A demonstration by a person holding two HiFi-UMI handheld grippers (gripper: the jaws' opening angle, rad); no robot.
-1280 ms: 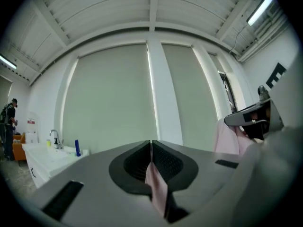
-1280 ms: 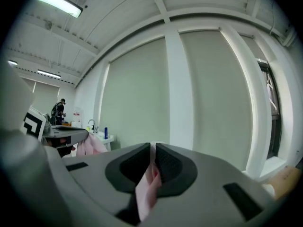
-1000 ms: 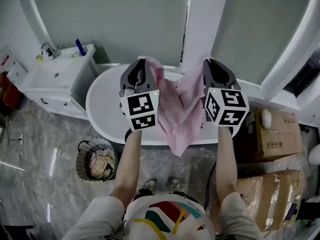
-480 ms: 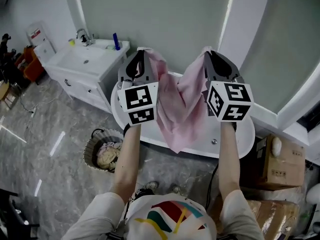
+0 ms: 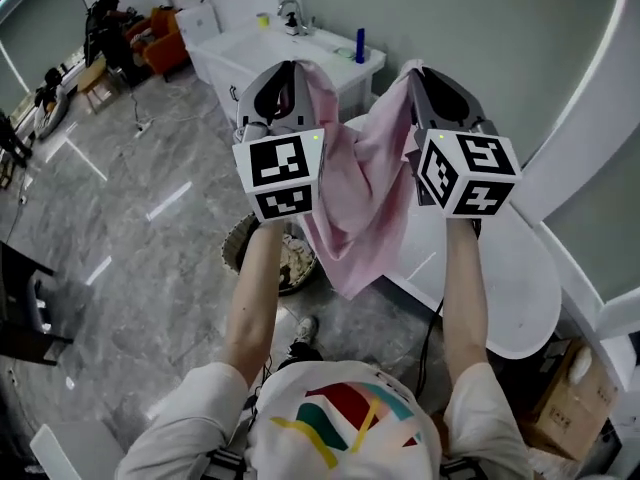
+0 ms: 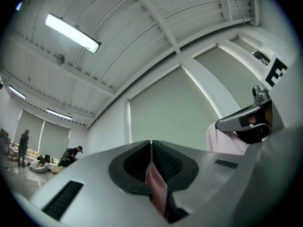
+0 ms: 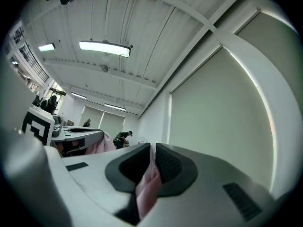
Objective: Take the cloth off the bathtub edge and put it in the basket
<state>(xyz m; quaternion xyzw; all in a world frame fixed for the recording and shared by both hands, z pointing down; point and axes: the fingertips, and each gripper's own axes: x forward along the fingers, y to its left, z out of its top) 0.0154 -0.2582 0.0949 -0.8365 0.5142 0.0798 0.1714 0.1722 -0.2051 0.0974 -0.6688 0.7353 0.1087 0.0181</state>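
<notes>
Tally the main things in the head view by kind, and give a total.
grippers: 2, the left gripper and the right gripper
pink cloth: 1
basket: 1
bathtub: 1
washbasin: 1
blue bottle: 1
total: 7

Floor [image 5: 130, 268]: grey marbled tile, polished, carrying streaks of reflected light. Walls [image 5: 480, 18]: flat grey-green panels framed by broad white curved trim [image 5: 575, 158]. A white vanity cabinet [image 5: 255, 48] stands against the wall with a basin set in its top. On it are a chrome tap [image 5: 290, 13], a blue bottle [image 5: 359, 44] and a small yellow item [image 5: 262, 18]. An orange chair [image 5: 165, 48] sits in the far corner, a person [image 5: 110, 8] beside it. A cardboard box [image 5: 565, 413] lies at lower right. Ceiling [image 6: 142, 18]: white, ribbed with beams, with a lit tube lamp [image 6: 73, 33].
</notes>
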